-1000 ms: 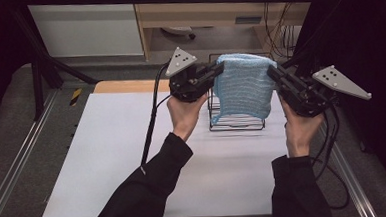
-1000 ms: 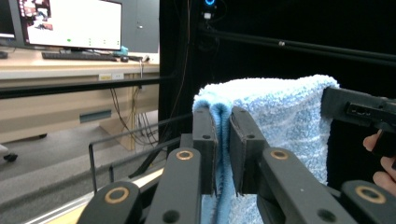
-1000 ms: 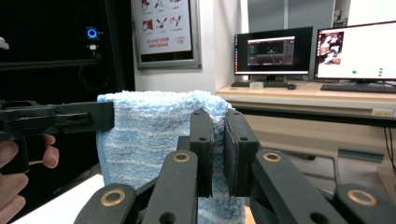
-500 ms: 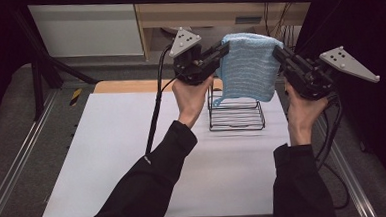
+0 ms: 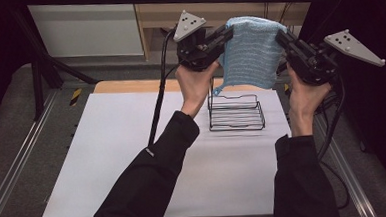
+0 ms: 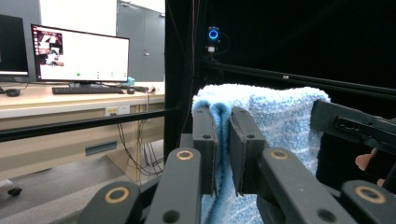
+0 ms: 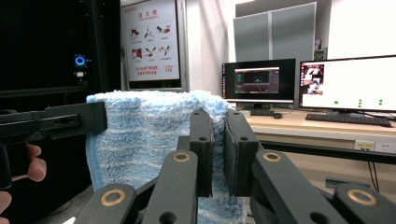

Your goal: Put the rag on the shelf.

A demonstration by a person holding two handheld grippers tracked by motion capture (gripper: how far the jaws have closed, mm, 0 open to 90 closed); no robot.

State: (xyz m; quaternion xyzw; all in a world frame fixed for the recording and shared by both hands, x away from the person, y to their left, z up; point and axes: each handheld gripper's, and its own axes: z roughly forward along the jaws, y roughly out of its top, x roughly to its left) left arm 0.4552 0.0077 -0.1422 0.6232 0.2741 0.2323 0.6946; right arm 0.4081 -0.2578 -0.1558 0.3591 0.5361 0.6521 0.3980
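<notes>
Both grippers have risen, lifting the blue towel (image 5: 249,53) clear above the wire rack (image 5: 235,112). Left gripper (image 5: 225,35) and right gripper (image 5: 283,37) each clench one top edge. Next, the person probably carries it away, keeping it taut.

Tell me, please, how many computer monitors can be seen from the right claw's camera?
2. One dark-screened monitor stands on the desk just right of the blue towel; a second, bright white monitor stands beside it at the right edge. Others may be out of frame.

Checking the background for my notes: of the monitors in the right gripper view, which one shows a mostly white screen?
The rightmost monitor, cut off by the picture's edge. The monitor left of it shows a dark screen.
</notes>
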